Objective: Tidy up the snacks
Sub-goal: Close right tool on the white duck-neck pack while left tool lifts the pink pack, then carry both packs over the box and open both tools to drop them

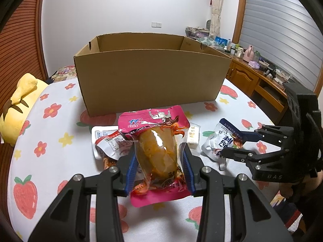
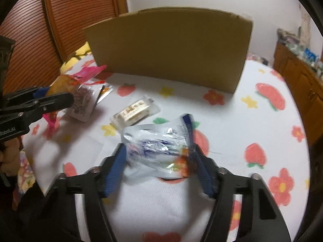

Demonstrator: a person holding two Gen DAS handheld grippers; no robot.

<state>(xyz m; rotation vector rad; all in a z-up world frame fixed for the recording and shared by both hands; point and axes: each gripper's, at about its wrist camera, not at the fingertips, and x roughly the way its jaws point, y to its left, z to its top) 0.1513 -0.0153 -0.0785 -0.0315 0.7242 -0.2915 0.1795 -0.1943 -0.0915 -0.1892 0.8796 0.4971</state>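
My left gripper (image 1: 159, 151) is shut on a pink snack packet (image 1: 157, 153) with a yellow-orange piece inside, held above the table in front of the open cardboard box (image 1: 151, 80). It also shows in the right wrist view (image 2: 60, 94). My right gripper (image 2: 159, 145) is shut on a white and blue snack packet (image 2: 157, 149), low over the cloth; in the left wrist view that packet (image 1: 222, 139) sits between its fingers. A small clear pack with a pale bar (image 2: 135, 113) and a white and red packet (image 1: 107, 143) lie on the table.
The table has a white cloth (image 1: 50, 131) printed with strawberries and flowers. A yellow plush toy (image 1: 18, 104) lies at the left edge. A wooden cabinet (image 1: 248, 76) with clutter stands to the right. The box (image 2: 171, 48) blocks the far side.
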